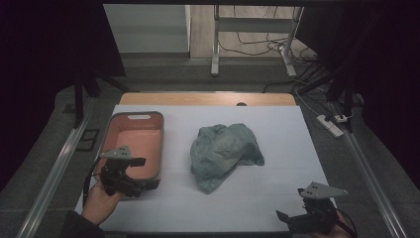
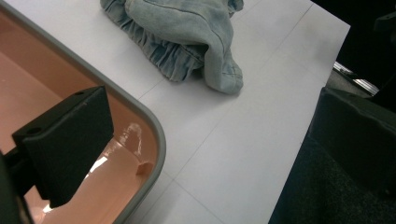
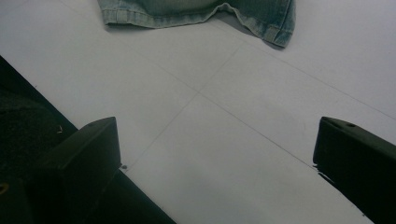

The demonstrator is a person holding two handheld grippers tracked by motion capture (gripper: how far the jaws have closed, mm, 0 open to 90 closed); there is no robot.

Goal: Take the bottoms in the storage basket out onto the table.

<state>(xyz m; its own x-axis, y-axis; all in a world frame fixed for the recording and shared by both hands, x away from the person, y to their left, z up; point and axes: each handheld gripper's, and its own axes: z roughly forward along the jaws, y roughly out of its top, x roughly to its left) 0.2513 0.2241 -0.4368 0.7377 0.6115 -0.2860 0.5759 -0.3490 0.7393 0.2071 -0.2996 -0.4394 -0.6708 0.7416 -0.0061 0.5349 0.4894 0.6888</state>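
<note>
Denim garment [image 1: 225, 153]: crumpled mid-table, bare white surface all round.
Pink bin [image 1: 134, 119]: left edge, apart from garment.
Left gripper [image 1: 130, 174]: over bin's near corner, jaws apart, empty.
Right gripper [image 1: 297, 218]: near front-right edge, jaws wide, empty.

The scene was dim, with black surroundings left and right and brighter floor at the far side. Soft shadow lay under the denim cloth [image 2: 187, 42]; a small glare marked the pink bin [image 2: 130, 135], and the near jaws were blurred
</note>
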